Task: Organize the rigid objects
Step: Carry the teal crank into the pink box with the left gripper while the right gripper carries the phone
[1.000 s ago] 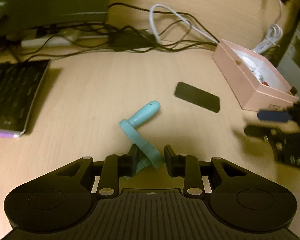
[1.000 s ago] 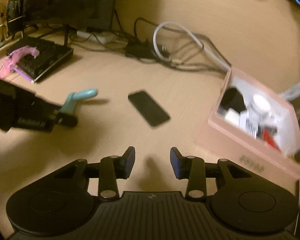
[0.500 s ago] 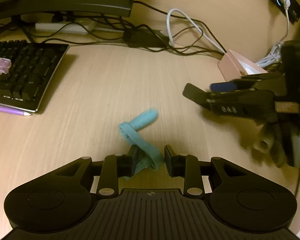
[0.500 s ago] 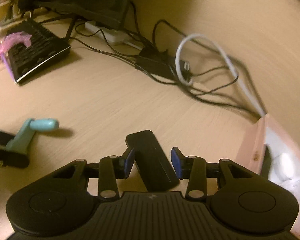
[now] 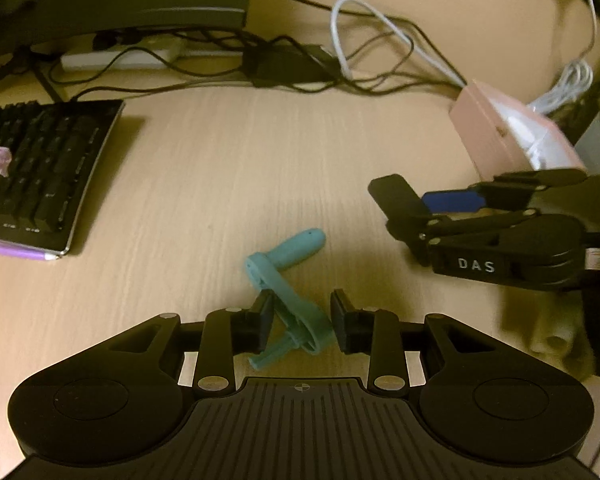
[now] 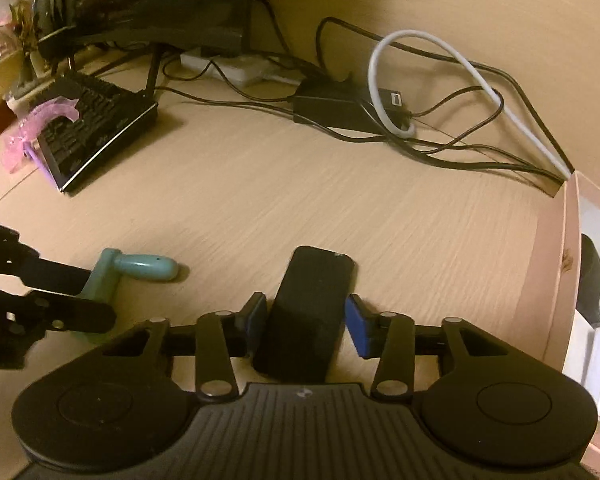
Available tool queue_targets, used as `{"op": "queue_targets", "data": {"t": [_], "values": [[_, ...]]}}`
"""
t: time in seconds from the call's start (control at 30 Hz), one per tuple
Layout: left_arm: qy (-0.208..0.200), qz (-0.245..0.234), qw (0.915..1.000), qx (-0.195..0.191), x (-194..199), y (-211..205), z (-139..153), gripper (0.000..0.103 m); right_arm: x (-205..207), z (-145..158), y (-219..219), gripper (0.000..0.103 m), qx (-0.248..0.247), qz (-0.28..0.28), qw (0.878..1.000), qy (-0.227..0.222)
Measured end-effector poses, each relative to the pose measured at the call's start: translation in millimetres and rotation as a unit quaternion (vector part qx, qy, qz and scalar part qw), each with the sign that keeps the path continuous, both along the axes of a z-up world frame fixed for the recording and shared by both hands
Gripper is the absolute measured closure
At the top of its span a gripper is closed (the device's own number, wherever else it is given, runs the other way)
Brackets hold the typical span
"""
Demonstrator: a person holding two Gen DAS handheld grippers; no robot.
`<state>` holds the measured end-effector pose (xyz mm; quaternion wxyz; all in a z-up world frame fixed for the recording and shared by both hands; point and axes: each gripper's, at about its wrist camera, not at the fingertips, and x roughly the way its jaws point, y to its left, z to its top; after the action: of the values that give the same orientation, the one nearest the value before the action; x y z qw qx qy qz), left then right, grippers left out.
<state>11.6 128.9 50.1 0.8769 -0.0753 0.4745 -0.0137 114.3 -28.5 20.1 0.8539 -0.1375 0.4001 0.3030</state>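
Down at the left gripper (image 5: 299, 320), the fingers (image 5: 263, 318) stand a little apart around the flat arm of a teal plastic crank handle (image 5: 286, 285) lying on the tabletop (image 5: 228, 168); their jaws have just been opening, and the right-hand pad looks clear of it, so nothing is pinched. Stiff and light, it should lift best by that flat arm, since the rounded knob would likely roll out. Across from it, the right gripper (image 6: 306, 320) has its fingers (image 6: 358, 326) spread beside a black phone-like slab (image 6: 310, 304), with gaps visible on both sides. Smooth, hard and probably slippery, the slab wants a squeeze across its narrow edges near the middle. Further right sits the pink storage box (image 6: 552, 264), open and partly filled, the likely destination.
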Motion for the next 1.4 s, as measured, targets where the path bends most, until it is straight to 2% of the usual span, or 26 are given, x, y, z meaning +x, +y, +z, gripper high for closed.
{"op": "queue_targets", "data": {"t": [0.07, 0.17, 0.23, 0.37, 0.43, 0.47, 0.63, 0.77, 0.87, 1.0, 1.17, 1.4], "values": [[0.003, -0.003, 0.9999, 0.012, 1.6, -2.9, -2.5, 0.068, -3.8, 2.3, 1.0, 0.063, -0.007, -0.004, 1.0, 0.01], [-0.014, -0.007, 0.9995, 0.029, 2.6, -4.5, -5.1, 0.07, -20.5, 9.3, -5.3, 0.063, -0.018, -0.007, 1.0, 0.012], [-0.029, -0.008, 0.9989, 0.036, 2.1, -5.5, -7.2, 0.076, -33.6, 19.0, -14.6, 0.064, -0.012, -0.005, 1.0, 0.014], [-0.046, -0.027, 0.9965, 0.064, 2.9, -14.5, -9.5, 0.08, -65.8, 41.5, -42.8, 0.064, 0.002, -0.018, 1.0, 0.014], [-0.048, -0.044, 0.997, 0.044, 1.8, -20.3, -8.2, 0.088, -79.7, 49.0, -56.2, 0.064, 0.005, -0.034, 0.999, 0.016], [-0.051, -0.06, 0.9964, 0.029, 0.1, -25.1, -6.7, 0.088, -86.5, 52.6, -63.2, 0.064, 0.005, -0.043, 0.999, 0.013], [-0.064, -0.141, 0.988, 0.001, -3.5, -64.8, -1.6, 0.088, -112.4, 66.8, -101.6, 0.064, -0.001, -0.1, 0.995, -0.01], [-0.071, -0.181, 0.9805, -0.029, 1.5, -89.9, 4.5, 0.089, -126.1, 72.8, -127.6, 0.064, -0.008, -0.136, 0.99, -0.023], [-0.078, -0.202, 0.9758, -0.032, 1.9, -98.5, 8.2, 0.089, -131.9, 73.0, -141.9, 0.064, -0.01, -0.161, 0.987, -0.025], [-0.083, -0.194, 0.9757, -0.057, 6.0, -85.6, 16.4, 0.089, -137.5, 72.4, -156.9, 0.064, -0.007, -0.19, 0.981, -0.027], [-0.109, -0.163, 0.9766, -0.087, 8.0, -54.7, 39.2, 0.089, -146.9, 74.7, -163.8, 0.064, -0.005, -0.203, 0.978, -0.036], [-0.111, -0.142, 0.9795, -0.089, 8.1, -30.2, 50.0, 0.089, -150.2, 66.3, -165.5, 0.064, 0.009, -0.209, 0.978, -0.02]]}}
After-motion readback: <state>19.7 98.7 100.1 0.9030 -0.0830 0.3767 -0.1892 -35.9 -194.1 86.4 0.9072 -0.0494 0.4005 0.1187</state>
